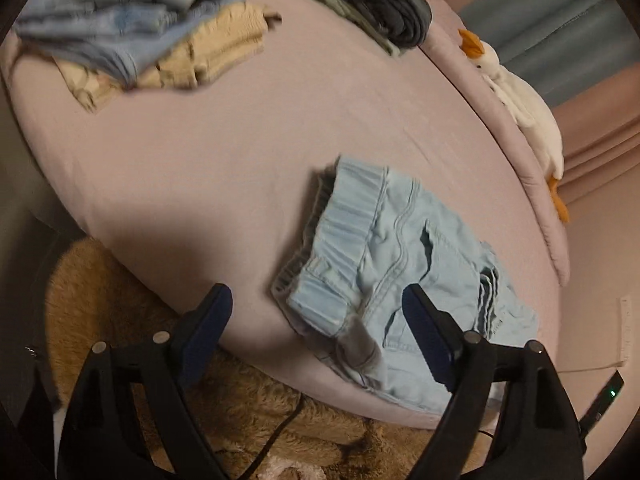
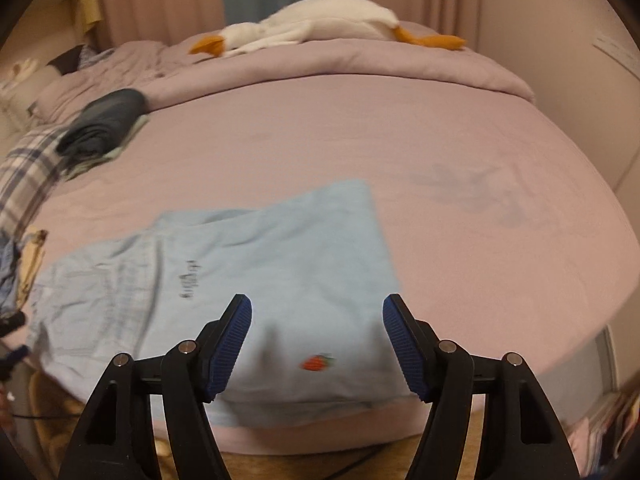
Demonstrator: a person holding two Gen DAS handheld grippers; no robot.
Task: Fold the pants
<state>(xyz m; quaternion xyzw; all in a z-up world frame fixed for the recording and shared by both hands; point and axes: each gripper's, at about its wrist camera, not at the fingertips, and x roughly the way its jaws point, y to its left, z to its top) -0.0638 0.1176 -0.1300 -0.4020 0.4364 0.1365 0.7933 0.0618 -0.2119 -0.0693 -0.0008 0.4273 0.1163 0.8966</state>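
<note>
Light blue pants (image 1: 394, 276) lie folded into a compact bundle near the front edge of the bed, waistband toward the left. In the right wrist view the same pants (image 2: 256, 280) spread flat, with a small red strawberry patch (image 2: 317, 362) near the bed edge. My left gripper (image 1: 318, 308) stands open above the bed edge; its right finger (image 1: 424, 328) hangs over the pants without pressing them. My right gripper (image 2: 318, 318) is open above the pants' near edge, with nothing pinched between its blue pads.
The bed has a pink sheet (image 1: 224, 152). A pile of blue and yellow folded clothes (image 1: 136, 40) sits at its far left, and a dark folded stack (image 1: 384, 8) lies further back. A plush goose (image 2: 320, 24) rests on the rolled duvet. A furry tan rug (image 1: 132, 312) and a cable lie on the floor below.
</note>
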